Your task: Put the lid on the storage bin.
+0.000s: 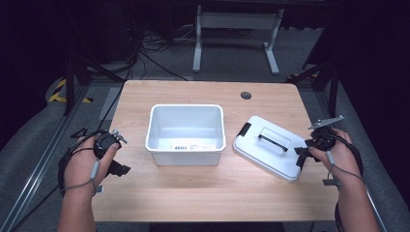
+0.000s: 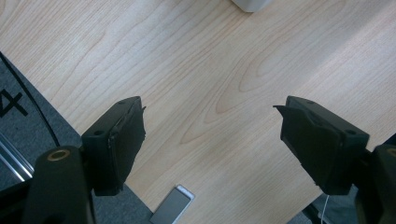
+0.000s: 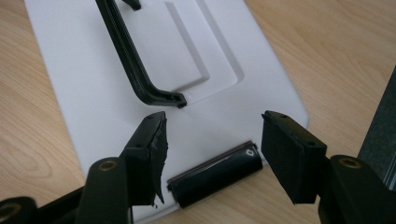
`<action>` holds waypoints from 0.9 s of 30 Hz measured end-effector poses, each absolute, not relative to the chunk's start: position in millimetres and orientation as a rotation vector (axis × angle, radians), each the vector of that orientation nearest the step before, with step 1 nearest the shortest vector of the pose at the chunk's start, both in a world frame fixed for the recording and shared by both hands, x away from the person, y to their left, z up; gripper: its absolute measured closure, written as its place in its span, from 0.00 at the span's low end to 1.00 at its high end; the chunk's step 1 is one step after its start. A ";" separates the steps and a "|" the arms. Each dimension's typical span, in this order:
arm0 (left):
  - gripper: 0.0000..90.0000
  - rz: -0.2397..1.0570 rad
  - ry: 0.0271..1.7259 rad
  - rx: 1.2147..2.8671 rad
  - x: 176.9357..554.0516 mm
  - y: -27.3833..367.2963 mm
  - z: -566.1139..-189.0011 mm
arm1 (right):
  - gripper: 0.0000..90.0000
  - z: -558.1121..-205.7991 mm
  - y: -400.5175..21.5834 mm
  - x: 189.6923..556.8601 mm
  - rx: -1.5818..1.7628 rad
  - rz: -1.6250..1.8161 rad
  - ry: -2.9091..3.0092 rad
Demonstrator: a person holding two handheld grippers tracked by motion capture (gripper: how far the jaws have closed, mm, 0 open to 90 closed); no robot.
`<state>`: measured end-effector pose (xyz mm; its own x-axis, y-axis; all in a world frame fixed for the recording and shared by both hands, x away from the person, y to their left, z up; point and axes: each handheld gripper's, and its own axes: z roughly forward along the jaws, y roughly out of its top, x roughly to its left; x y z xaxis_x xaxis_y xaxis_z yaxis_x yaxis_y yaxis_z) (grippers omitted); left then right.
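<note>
Black jaws of the right gripper (image 3: pixel 212 140) stand wide apart over the near end of the white lid (image 3: pixel 93 79), straddling its black latch (image 3: pixel 215 173) without pressing on it, so nothing is held yet. That lid lies flat on the wooden table (image 1: pixel 193 193) at the person's right, turned askew, its black handle (image 1: pixel 273 137) on top, just beside the white bin (image 1: pixel 186 134) but apart from it. Closing on the latch looks risky: it seems hinged, so it could swing and let the lid tip or slide off the pads; a lid lifted by one end would also sag and might knock the bin's rim. Over at the left, the left gripper (image 2: pixel 212 135) hangs spread and empty above bare wood, well short of the bin, so it cannot yet steady anything. Beyond the table edge, a small phone-like slab (image 2: pixel 172 205) lies on the floor.
</note>
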<state>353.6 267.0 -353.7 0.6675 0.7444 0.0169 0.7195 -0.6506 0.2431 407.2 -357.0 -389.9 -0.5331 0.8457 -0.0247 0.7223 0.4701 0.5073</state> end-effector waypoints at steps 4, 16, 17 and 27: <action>0.25 0.181 1.183 2.667 354.1 267.3 -352.6 | 0.46 -387.5 -355.9 406.2 1.290 0.714 2.443; 0.25 0.187 1.166 2.668 352.6 263.6 -350.6 | 0.46 -389.1 -331.4 408.5 1.170 0.742 2.454; 0.25 0.188 1.168 2.669 352.7 263.5 -350.9 | 0.46 -388.6 -329.9 408.7 1.161 0.746 2.454; 0.25 0.179 1.163 2.683 350.2 262.6 -352.1 | 0.45 -390.9 -309.1 413.1 1.076 0.849 2.469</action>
<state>350.2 262.6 -352.1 0.6809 0.7318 0.0271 0.7062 -0.6660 0.2404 413.1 -309.1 -390.9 -0.6668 0.7436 -0.0498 0.5556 0.5405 0.6318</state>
